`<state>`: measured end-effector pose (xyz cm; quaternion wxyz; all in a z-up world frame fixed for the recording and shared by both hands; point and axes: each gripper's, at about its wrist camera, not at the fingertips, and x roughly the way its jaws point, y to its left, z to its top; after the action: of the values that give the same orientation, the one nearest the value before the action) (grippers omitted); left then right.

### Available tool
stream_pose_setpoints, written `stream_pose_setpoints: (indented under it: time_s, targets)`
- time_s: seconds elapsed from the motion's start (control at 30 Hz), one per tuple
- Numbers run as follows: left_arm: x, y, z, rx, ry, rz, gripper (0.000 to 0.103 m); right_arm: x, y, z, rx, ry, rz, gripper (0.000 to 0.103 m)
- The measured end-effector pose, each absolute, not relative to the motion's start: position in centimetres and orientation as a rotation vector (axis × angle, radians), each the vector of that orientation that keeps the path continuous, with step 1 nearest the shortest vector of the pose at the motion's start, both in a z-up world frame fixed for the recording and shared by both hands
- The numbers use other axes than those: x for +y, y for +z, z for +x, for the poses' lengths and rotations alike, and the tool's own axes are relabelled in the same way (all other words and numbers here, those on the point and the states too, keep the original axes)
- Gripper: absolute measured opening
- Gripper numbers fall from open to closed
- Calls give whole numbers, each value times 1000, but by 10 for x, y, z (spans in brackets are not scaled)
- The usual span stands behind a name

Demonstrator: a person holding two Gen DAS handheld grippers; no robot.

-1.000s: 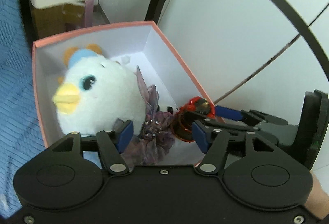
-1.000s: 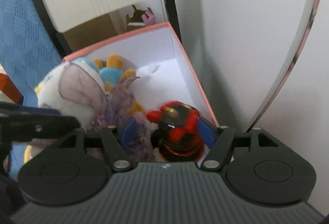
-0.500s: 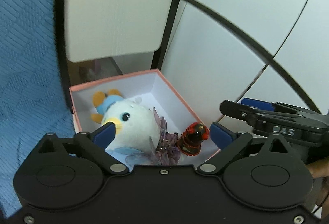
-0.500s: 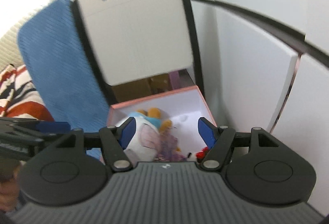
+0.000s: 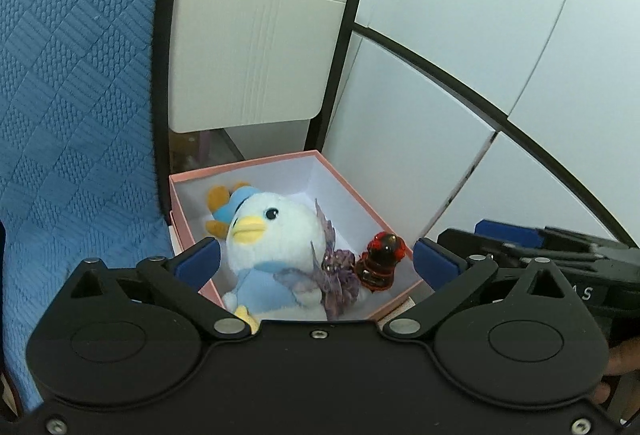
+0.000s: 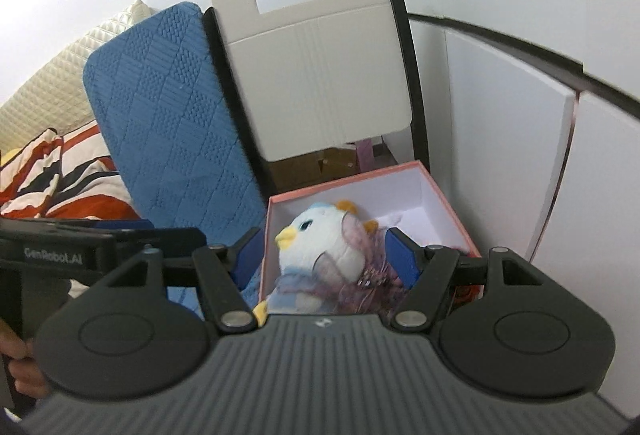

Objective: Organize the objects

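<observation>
Left jaws: the left gripper (image 5: 316,261) is standing wide apart, holding nothing.
Right jaws: the right gripper (image 6: 326,253) is standing apart, holding nothing.
Pink box (image 5: 280,160): it is sitting open below both grippers.
Plush bird (image 5: 272,239): it is lying inside the box.
Purple butterfly (image 5: 334,271): it is leaning on the bird.
Red figurine (image 5: 380,261): it is standing beside the butterfly.
Blue cushion (image 5: 76,107): it is standing left of the box.

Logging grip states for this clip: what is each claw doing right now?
Left claw: open, holding nothing.
Right claw: open, holding nothing.
</observation>
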<state>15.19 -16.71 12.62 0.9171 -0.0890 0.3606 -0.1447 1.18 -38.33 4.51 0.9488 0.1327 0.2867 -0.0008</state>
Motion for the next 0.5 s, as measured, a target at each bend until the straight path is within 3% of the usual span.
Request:
stream_pose_setpoints:
  time_s: [0.5]
  targets:
    - [-160, 91, 114, 729, -246, -208, 103, -362, 4, -17, 614, -48, 319, 69]
